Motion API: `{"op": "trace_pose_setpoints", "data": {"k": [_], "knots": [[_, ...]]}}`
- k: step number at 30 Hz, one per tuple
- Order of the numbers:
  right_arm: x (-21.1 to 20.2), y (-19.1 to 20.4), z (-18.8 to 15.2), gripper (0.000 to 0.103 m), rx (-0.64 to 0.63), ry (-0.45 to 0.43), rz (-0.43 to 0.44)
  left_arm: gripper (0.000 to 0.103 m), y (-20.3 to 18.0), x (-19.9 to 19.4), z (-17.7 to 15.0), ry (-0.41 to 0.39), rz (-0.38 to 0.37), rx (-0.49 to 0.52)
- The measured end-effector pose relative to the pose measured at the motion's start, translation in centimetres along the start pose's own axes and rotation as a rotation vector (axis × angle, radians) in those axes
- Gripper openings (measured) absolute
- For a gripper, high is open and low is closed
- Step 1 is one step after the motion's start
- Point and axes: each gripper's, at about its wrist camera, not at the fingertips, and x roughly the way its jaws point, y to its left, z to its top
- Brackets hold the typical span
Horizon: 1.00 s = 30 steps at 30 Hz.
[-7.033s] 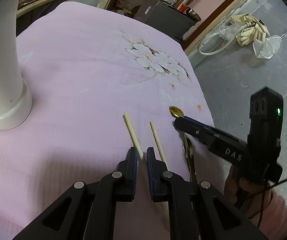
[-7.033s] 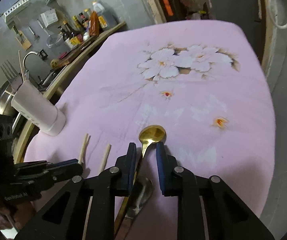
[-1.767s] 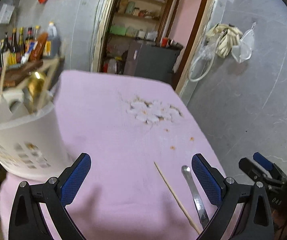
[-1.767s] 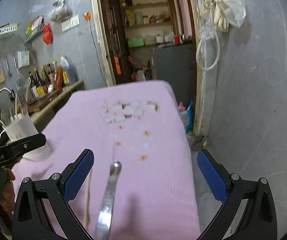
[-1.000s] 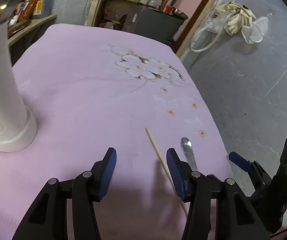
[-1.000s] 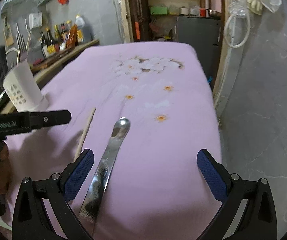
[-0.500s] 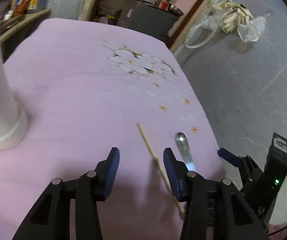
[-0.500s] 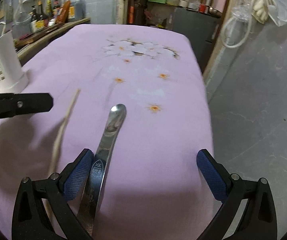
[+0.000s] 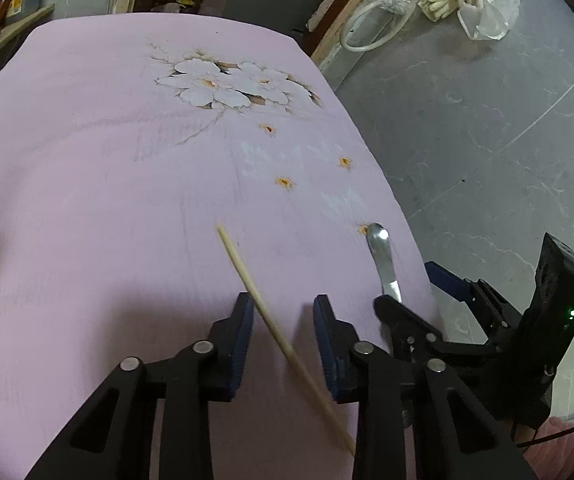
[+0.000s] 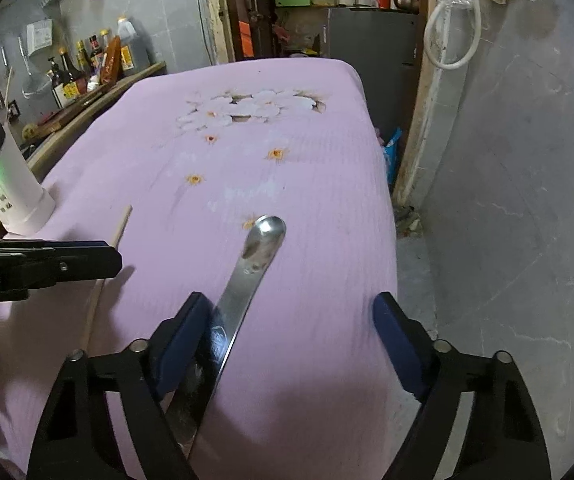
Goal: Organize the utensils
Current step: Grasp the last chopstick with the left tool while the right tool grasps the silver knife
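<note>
Utensil holder (image 10: 21, 196) — white, upright on pink cloth (image 10: 307, 160) — contents hidden.

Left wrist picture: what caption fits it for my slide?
Left gripper open around a chopstick on the pink cloth.

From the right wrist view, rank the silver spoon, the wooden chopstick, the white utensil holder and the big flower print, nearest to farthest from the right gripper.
1. Silver spoon, between the right gripper's fingers.
2. Wooden chopstick, left.
3. White utensil holder, far left.
4. Flower print, far end of cloth.
</note>
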Motion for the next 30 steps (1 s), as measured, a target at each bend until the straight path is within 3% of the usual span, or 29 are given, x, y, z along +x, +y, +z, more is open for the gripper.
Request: {"op": "trace_pose_setpoints", "data": {"k": [3,6,9,11,16,20,23,25,27,30], "knots": [[0.6,-1.0,1.0,0.069,0.005,-0.011,0.053,0.014,0.3,0.4,0.5,0.002,0.012,-0.003],[1.3,-1.8,2.1,0.063,0.007,-0.015,0.098,0.012,0.7,0.5,0.7,0.005,0.001,-0.013],[2.2,-2.0,3.3,0.051,-0.022,-0.014,0.099,0.012,0.7,0.6,1.0,0.013,0.003,-0.011],[2.6,-1.9,3.9,0.037,-0.037,-0.016,0.105,0.012,0.5,0.8,1.3,0.021,0.014,-0.006],[2.5,-1.8,4.3,0.037,-0.066,-0.002,0.130,0.012,0.0,0.9,1.6,0.036,0.035,0.000],[1.7,-1.7,3.9,0.025,-0.085,0.005,0.192,0.012,-0.1,0.8,1.7,0.044,0.031,-0.016],[1.8,-0.9,3.8,0.025,-0.113,0.014,0.210,0.012,-0.1,0.8,1.6,0.043,0.027,-0.022],[2.1,-0.9,4.0,0.024,-0.087,0.025,0.243,0.012,-0.1,0.8,1.6,0.042,0.028,-0.019],[2.7,-0.9,4.1,0.015,-0.067,0.049,0.269,0.012,-0.2,0.9,1.7,0.044,0.030,-0.014],[3.3,-1.0,4.1,0.015,-0.037,0.069,0.296,0.012,-0.2,1.0,1.9,0.044,0.031,-0.013]]}}
